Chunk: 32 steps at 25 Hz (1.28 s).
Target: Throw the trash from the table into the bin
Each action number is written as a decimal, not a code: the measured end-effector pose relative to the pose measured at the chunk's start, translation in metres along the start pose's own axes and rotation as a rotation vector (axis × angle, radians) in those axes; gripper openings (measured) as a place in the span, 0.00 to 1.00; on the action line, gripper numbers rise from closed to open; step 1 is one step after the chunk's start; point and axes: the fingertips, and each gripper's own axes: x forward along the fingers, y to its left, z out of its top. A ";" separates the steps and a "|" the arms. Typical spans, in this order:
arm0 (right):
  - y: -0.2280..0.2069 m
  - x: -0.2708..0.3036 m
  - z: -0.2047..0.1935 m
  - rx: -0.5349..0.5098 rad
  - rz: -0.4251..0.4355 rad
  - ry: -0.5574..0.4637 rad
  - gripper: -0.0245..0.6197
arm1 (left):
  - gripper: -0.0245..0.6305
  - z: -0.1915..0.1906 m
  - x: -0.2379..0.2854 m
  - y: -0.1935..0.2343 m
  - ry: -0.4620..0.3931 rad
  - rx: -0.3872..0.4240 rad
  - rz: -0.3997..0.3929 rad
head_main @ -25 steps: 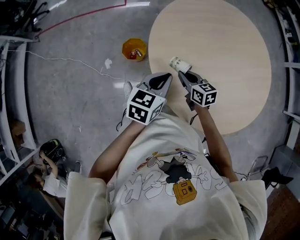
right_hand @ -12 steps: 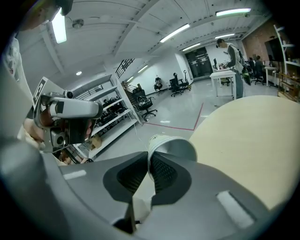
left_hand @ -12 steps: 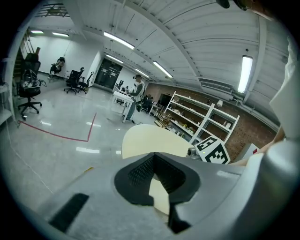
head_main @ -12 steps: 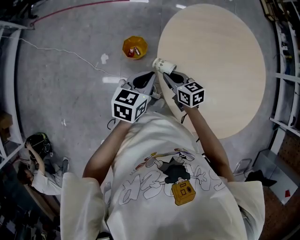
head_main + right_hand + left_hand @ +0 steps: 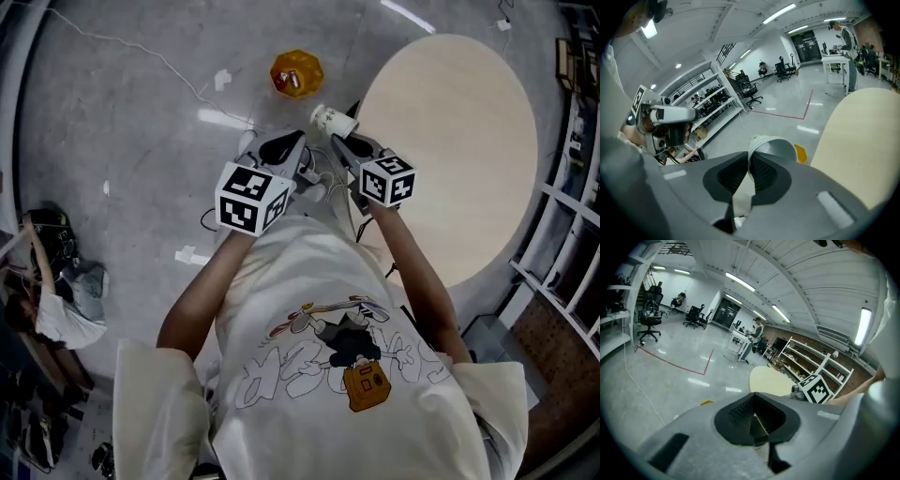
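A white cable (image 5: 164, 58) trails across the grey floor (image 5: 122, 150), where red tape (image 5: 675, 365) marks a corner. Black office chairs (image 5: 649, 323) stand at its far edge; white shelving (image 5: 825, 363) lines another edge.

Right tongs (image 5: 748, 160), jaws closed on the side wall of a white paper cup (image 5: 774, 146) at its rim. A yellow bin (image 5: 800, 153) peeks out at the cup's 3 o'clock, on the grey floor (image 5: 764, 123). The pale table (image 5: 862, 140) fills the frame's 3 o'clock side.
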 end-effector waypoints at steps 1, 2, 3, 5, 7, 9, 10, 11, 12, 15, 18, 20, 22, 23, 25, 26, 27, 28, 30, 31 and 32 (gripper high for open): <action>0.000 0.009 0.003 0.009 0.003 0.011 0.08 | 0.05 -0.001 -0.001 0.012 0.004 -0.019 0.010; 0.000 0.019 0.006 0.018 0.005 0.021 0.08 | 0.05 -0.001 -0.001 0.025 0.009 -0.037 0.019; -0.002 0.029 0.010 0.025 0.004 0.030 0.08 | 0.05 -0.001 0.000 0.037 0.015 -0.054 0.025; -0.006 0.052 0.017 0.046 -0.005 0.048 0.08 | 0.05 -0.002 0.005 0.062 0.035 -0.082 0.033; -0.008 0.074 0.022 0.092 -0.018 0.063 0.08 | 0.05 -0.004 0.010 0.085 0.071 -0.108 0.036; -0.016 0.093 0.031 0.159 -0.040 0.054 0.08 | 0.05 -0.004 0.023 0.107 0.101 -0.124 0.028; -0.024 0.102 0.037 0.191 -0.055 0.037 0.08 | 0.05 -0.003 0.032 0.121 0.107 -0.120 0.026; -0.033 0.113 0.043 0.214 -0.071 0.017 0.08 | 0.05 -0.003 0.043 0.136 0.108 -0.112 0.028; -0.042 0.125 0.045 0.228 -0.086 0.000 0.08 | 0.05 -0.004 0.055 0.152 0.106 -0.104 0.034; -0.062 0.153 0.031 0.268 -0.134 -0.016 0.08 | 0.05 -0.025 0.080 0.193 0.118 -0.097 0.049; -0.082 0.185 0.020 0.300 -0.172 -0.023 0.08 | 0.05 -0.052 0.105 0.237 0.141 -0.101 0.060; -0.097 0.208 0.018 0.308 -0.191 -0.033 0.08 | 0.05 -0.064 0.124 0.262 0.151 -0.097 0.065; -0.110 0.225 0.013 0.316 -0.207 -0.047 0.08 | 0.05 -0.074 0.139 0.275 0.159 -0.090 0.060; -0.115 0.232 0.010 0.318 -0.217 -0.053 0.08 | 0.05 -0.079 0.145 0.279 0.163 -0.088 0.057; -0.126 0.246 0.002 0.327 -0.236 -0.062 0.08 | 0.05 -0.091 0.156 0.282 0.173 -0.086 0.048; -0.132 0.252 -0.002 0.337 -0.246 -0.067 0.08 | 0.05 -0.097 0.163 0.285 0.179 -0.083 0.044; -0.138 0.260 -0.008 0.347 -0.257 -0.071 0.08 | 0.05 -0.104 0.170 0.288 0.186 -0.078 0.044; -0.144 0.268 -0.014 0.357 -0.269 -0.070 0.08 | 0.05 -0.111 0.176 0.293 0.195 -0.072 0.047; -0.159 0.284 -0.029 0.370 -0.298 -0.049 0.08 | 0.05 -0.125 0.192 0.305 0.205 -0.069 0.055; -0.168 0.292 -0.036 0.379 -0.312 -0.038 0.08 | 0.05 -0.132 0.201 0.311 0.205 -0.075 0.057; -0.178 0.299 -0.041 0.390 -0.326 -0.030 0.08 | 0.05 -0.139 0.211 0.318 0.207 -0.082 0.057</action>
